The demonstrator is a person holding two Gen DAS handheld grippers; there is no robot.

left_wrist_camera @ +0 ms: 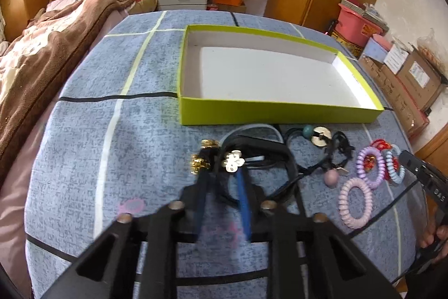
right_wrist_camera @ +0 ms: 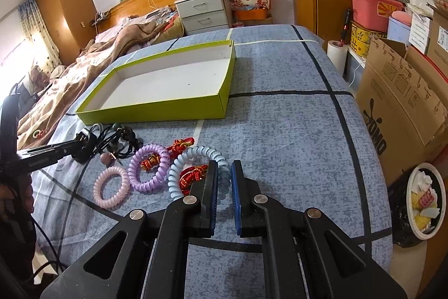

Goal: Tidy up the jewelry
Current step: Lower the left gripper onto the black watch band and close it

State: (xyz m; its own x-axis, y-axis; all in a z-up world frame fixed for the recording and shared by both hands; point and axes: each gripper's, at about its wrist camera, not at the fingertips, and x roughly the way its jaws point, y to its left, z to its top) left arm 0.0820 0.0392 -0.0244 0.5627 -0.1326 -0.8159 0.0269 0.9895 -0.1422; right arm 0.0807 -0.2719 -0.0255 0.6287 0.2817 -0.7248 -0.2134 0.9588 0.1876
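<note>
A: Where is the jewelry?

B: Heaped on the blue-grey bedspread (left_wrist_camera: 134,136), just in front of the near wall of the green box (left_wrist_camera: 280,109), whose white floor is bare. The heap runs from a tangle of black cords (left_wrist_camera: 310,156) with a teal bead (left_wrist_camera: 308,130) and a round silver pendant (left_wrist_camera: 322,136), past a mauve bead (left_wrist_camera: 330,178), to 3 spiral hair ties: pink (right_wrist_camera: 111,187), purple (right_wrist_camera: 149,167) and pale blue (right_wrist_camera: 196,159). Red knotted cords (right_wrist_camera: 193,175) lie in and around the rings.

A: How is the left gripper posed?

B: The left gripper (left_wrist_camera: 224,173) points toward the box, tips low over the left end of the heap. Its fingers (left_wrist_camera: 243,195) are drawn in on a black strap piece (left_wrist_camera: 268,150) carrying gold ornaments (left_wrist_camera: 200,163) and a pale flower charm (left_wrist_camera: 233,160).

A: And the right one?

B: The right gripper (right_wrist_camera: 224,167) reaches down to the blue tie. Its left finger (right_wrist_camera: 208,187) sits inside the ring, the right one outside, and the coil passes between the blue pads. A narrow gap shows there, and I cannot tell whether the pads press on the coil.

A: What is hard to make out?

B: The left fingertips are blurred and buried in straps, so the exact contact is unclear. The right rig (left_wrist_camera: 428,187) appears only at the left wrist view's edge, with a few fingers of the hand (left_wrist_camera: 436,238) in view. In the right wrist view the left rig is a dark bar over the cords.
</note>
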